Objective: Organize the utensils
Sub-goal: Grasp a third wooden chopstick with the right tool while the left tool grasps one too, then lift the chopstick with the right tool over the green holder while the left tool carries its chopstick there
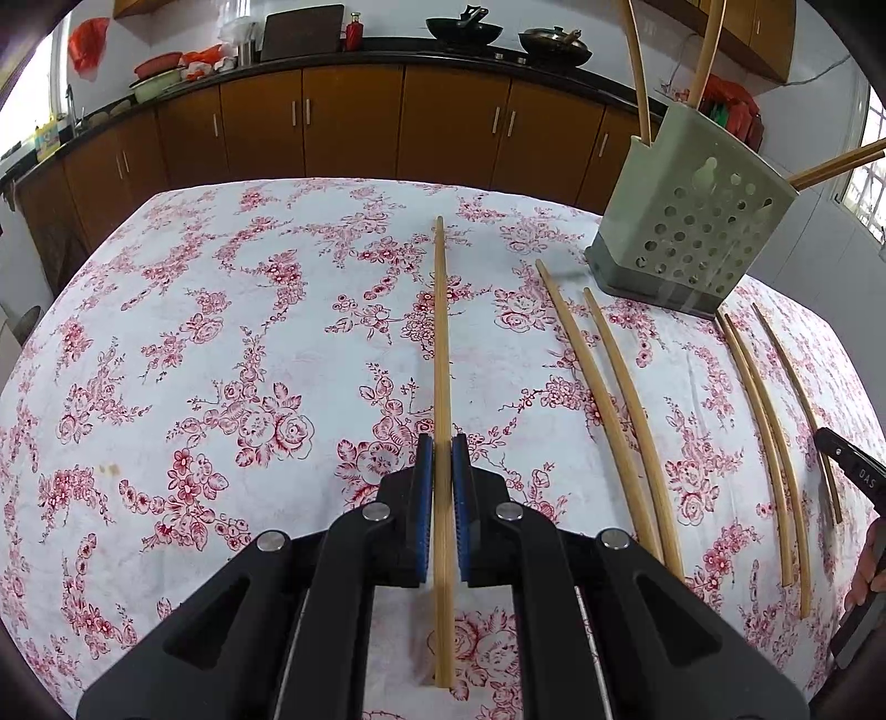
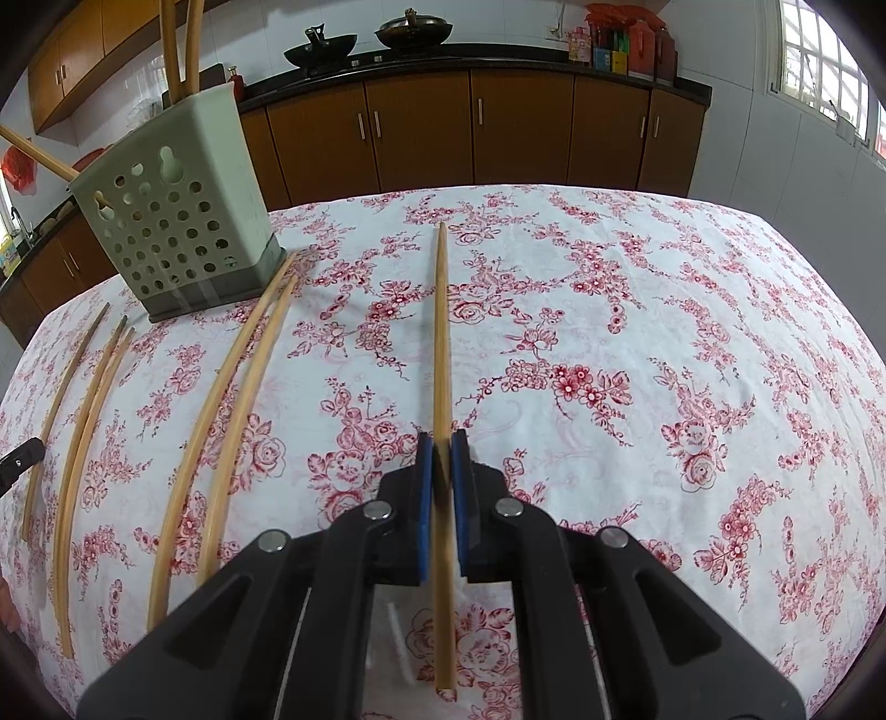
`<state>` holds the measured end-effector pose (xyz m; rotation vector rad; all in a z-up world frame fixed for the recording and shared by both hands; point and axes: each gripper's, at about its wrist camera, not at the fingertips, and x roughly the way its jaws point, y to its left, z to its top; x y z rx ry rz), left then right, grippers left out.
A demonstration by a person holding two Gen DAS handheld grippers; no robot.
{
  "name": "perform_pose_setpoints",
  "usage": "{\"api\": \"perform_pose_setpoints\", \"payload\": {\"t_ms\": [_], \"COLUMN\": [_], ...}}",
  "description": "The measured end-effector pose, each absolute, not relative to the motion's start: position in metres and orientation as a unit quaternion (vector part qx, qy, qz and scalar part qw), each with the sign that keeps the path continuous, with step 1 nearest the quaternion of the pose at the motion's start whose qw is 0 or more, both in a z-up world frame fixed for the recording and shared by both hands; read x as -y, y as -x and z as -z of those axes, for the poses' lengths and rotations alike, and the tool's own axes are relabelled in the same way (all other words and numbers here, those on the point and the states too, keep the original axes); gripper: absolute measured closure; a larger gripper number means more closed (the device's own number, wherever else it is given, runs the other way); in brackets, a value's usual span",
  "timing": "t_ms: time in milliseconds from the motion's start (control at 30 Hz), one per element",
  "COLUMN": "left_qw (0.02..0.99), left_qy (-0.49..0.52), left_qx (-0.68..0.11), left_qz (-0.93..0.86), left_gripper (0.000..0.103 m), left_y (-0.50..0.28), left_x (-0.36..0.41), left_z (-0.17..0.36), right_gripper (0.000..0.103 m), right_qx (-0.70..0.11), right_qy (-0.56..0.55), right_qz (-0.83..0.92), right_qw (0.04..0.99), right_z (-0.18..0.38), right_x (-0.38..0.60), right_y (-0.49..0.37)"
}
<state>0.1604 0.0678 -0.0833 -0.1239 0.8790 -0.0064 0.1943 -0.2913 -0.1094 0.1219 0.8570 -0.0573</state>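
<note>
In the left wrist view my left gripper (image 1: 442, 446) is shut on a bamboo chopstick (image 1: 440, 332) that runs straight ahead between the blue pads. In the right wrist view my right gripper (image 2: 442, 443) is shut the same way on another chopstick (image 2: 441, 332). A grey-green perforated holder (image 1: 692, 221) (image 2: 177, 221) stands on the floral tablecloth (image 1: 221, 332) with several chopsticks (image 1: 637, 72) (image 2: 171, 50) sticking out of it. Several loose chopsticks (image 1: 637, 421) (image 2: 221, 399) lie on the cloth between the two grippers.
A black part of the other gripper shows at the right edge of the left view (image 1: 853, 471) and at the left edge of the right view (image 2: 22, 459). Brown cabinets (image 1: 354, 122) with woks (image 1: 465, 27) on the counter stand behind the table.
</note>
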Motion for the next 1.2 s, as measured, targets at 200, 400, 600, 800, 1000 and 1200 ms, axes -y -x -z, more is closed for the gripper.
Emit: {"api": "perform_pose_setpoints", "payload": {"t_ms": [200,400,600,800,1000,1200], "left_qw": [0.903,0.903,0.902,0.900,0.911,0.937], "left_qy": [0.061,0.048,0.043,0.025,0.059,0.086], "left_qx": [-0.426,-0.428,-0.429,-0.436,-0.409,-0.339], "left_qz": [0.003,-0.002,-0.005,-0.009,0.002,0.015], "left_gripper": [0.095,0.095,0.095,0.096,0.096,0.096], "left_y": [-0.161,-0.152,-0.142,-0.135,-0.130,-0.122], "left_x": [-0.067,-0.063,-0.060,-0.055,-0.067,-0.076], "left_z": [0.083,0.082,0.083,0.082,0.050,-0.007], "right_gripper": [0.095,0.094,0.094,0.095,0.095,0.095], "right_qx": [-0.416,-0.416,-0.417,-0.415,-0.364,-0.296], "right_qy": [-0.058,-0.058,-0.060,-0.077,-0.085,-0.095], "right_qz": [0.028,0.025,0.018,0.013,0.017,0.015], "right_qw": [0.907,0.907,0.907,0.906,0.927,0.950], "right_z": [0.109,0.109,0.107,0.103,0.062,0.011], "right_x": [0.291,0.289,0.289,0.294,0.305,0.315], "right_y": [-0.195,-0.181,-0.168,-0.160,-0.148,-0.140]}}
